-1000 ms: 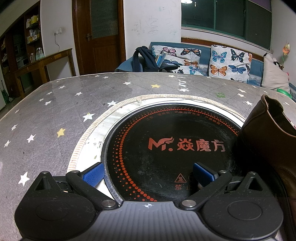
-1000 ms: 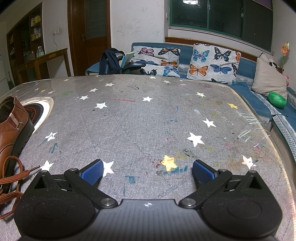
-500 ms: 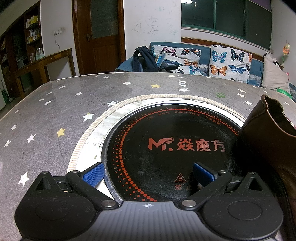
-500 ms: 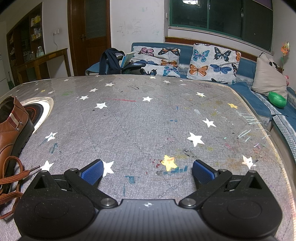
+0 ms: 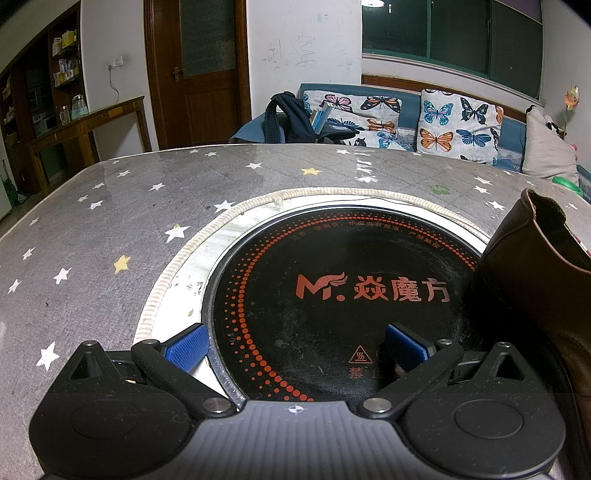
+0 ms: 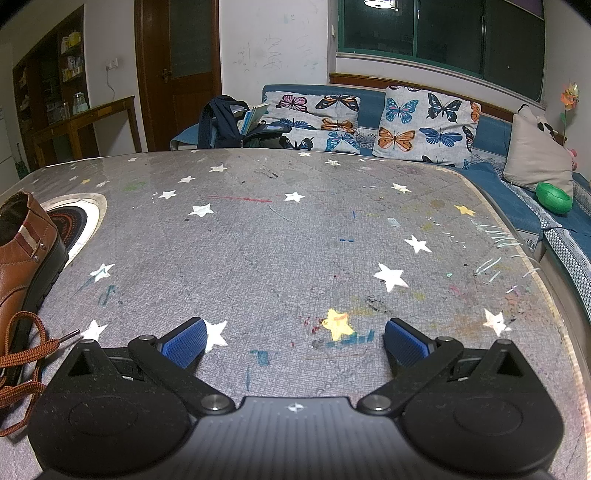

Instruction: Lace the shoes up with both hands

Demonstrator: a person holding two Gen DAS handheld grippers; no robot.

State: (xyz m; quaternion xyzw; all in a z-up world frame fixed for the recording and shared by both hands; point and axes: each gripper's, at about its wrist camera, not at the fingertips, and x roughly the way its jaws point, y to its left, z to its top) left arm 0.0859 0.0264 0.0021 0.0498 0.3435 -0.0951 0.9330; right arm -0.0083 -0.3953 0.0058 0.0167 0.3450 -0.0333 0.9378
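Holding both grippers wide open and empty, we are flanking the shoe (image 6: 22,258). Its loose lace (image 6: 22,354) is lying just left of our right gripper (image 6: 293,341), nearer than our left gripper (image 5: 295,347).

Indoor artificial light, fairly dim overall, w/ dark windows. Ceiling lamp (image 5: 372,3) at 12 o'clock in both views is the visible source. Glare streak on the glossy desk (image 5: 364,162) at 12–1 o'clock in left view; fainter sheen at 10 o'clock in right view. Strong fisheye bend: desk edge bows, corners vignetted black. Focus sharp mid-frame; the shoe (image 5: 535,280) at 3 o'clock is shadowed, detail lost. Hob (image 5: 332,266) reads very dark.
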